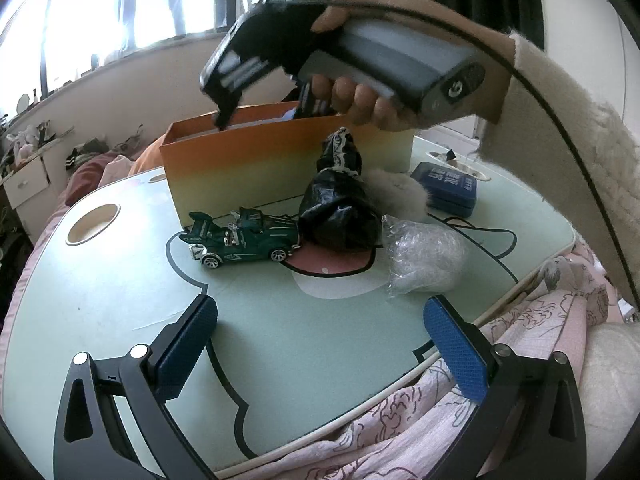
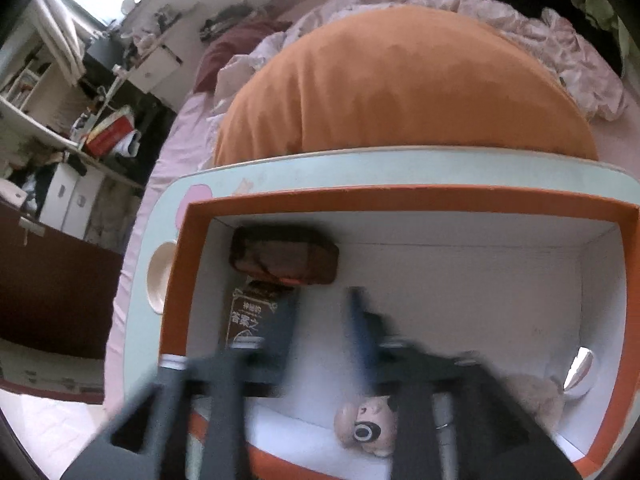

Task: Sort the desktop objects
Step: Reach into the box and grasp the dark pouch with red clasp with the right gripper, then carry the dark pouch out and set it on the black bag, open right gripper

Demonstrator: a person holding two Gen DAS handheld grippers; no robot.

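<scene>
In the left wrist view my left gripper [image 1: 320,304] hangs open over the pale green table [image 1: 120,300], with nothing between its blue pads. Ahead lie a green toy car [image 1: 240,240], a black plastic bag [image 1: 340,208], a clear plastic wad [image 1: 424,264] and a blue tin [image 1: 448,188]. A hand holds my right gripper [image 1: 264,116], tilted down into the orange box [image 1: 280,164]. In the blurred right wrist view the right gripper [image 2: 320,296] is inside the orange box [image 2: 400,196], open, with bare white floor between its fingers. A dark printed pack [image 2: 248,320] lies beside its left finger.
Inside the box are a brown pouch [image 2: 284,256], a small doll head [image 2: 368,428] and a beige fluffy thing [image 2: 536,396]. A grey fluffy ball [image 1: 396,192] sits behind the bag. The table has a round cup hole [image 1: 94,224]. Pink bedding [image 1: 520,340] borders it, an orange pillow [image 2: 400,88] behind.
</scene>
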